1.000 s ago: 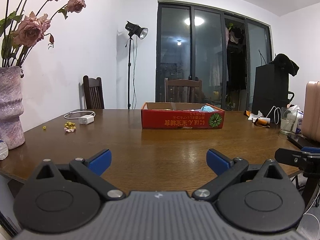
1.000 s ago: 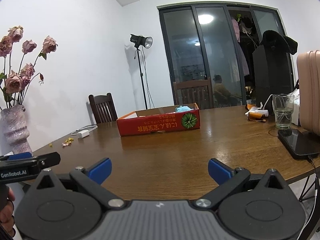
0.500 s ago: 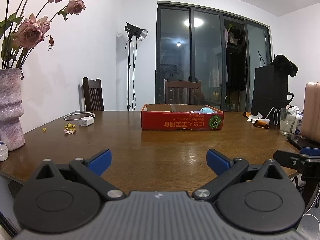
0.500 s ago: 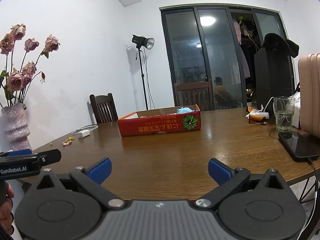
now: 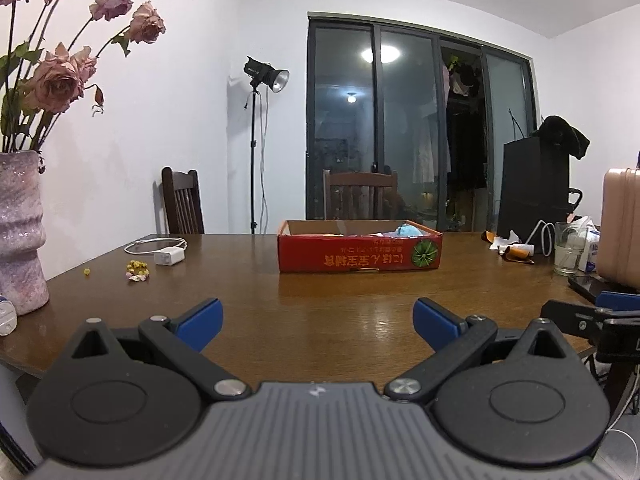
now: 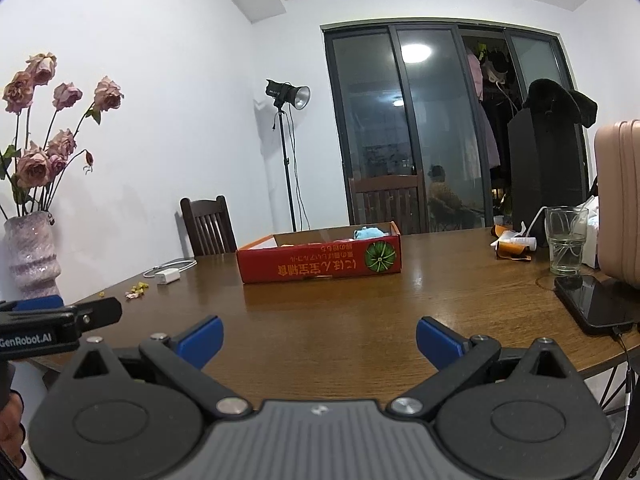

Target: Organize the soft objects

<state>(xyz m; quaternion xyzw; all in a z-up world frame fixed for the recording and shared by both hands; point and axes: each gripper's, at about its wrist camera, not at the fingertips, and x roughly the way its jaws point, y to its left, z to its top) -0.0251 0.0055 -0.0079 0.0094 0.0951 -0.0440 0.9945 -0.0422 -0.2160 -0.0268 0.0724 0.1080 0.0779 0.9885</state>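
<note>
A shallow red cardboard box (image 5: 360,254) stands on the far middle of the brown table; it also shows in the right wrist view (image 6: 320,264). A light blue soft object (image 5: 408,230) pokes over its rim at the right end, seen too in the right wrist view (image 6: 370,233). Other contents are mostly hidden by the box wall. My left gripper (image 5: 318,320) is open and empty near the table's front edge. My right gripper (image 6: 319,338) is open and empty beside it, also far from the box.
A pink vase of dried roses (image 5: 20,232) stands at the left. A white charger with cable (image 5: 170,257) and small petals (image 5: 137,271) lie left of the box. A glass (image 6: 566,240), a phone (image 6: 590,304), a pink case (image 6: 620,200) and wrappers (image 6: 512,246) sit at the right.
Both wrist views have tilted slightly downward, with the box sitting a little higher in frame. Both grippers stay open and empty.
</note>
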